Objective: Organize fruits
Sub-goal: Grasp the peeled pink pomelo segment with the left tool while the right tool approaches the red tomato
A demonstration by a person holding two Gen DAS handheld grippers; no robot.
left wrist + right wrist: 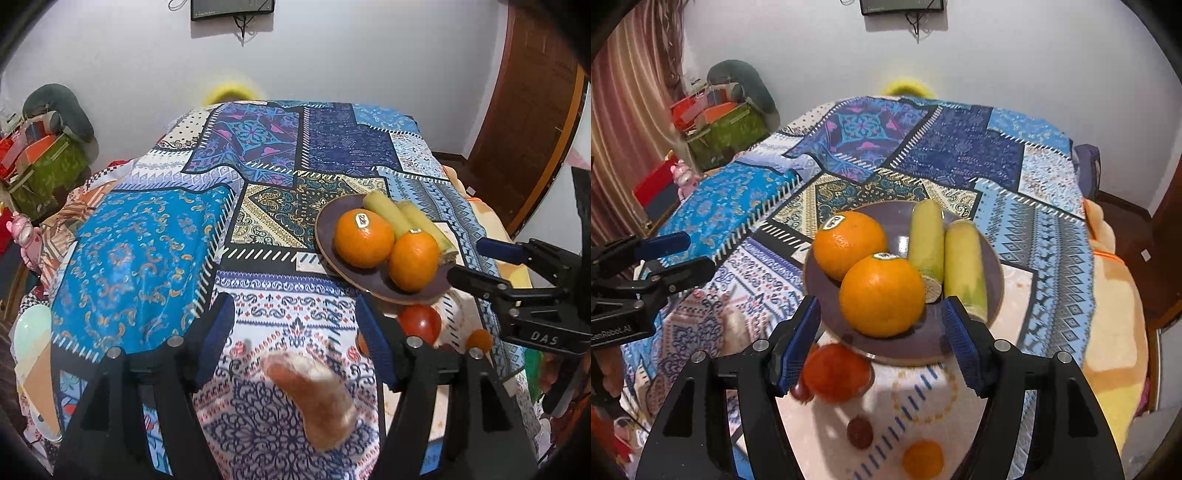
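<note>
Each camera rides on its own gripper and looks forward and steeply down along the two fingers over the cloth-covered table (155, 236) toward the far wall. The left wrist view sits nearer the table's left edge; the right wrist view looks closely down on the plate (993, 280). Both share the plate, the far edge, and each other's gripper.

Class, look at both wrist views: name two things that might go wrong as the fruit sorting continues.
1. The plate already holds two oranges and two bananas; adding more may set the oranges rolling.
2. The red fruit lies against the plate's near rim, so the right gripper may nudge the plate reaching for it.
</note>
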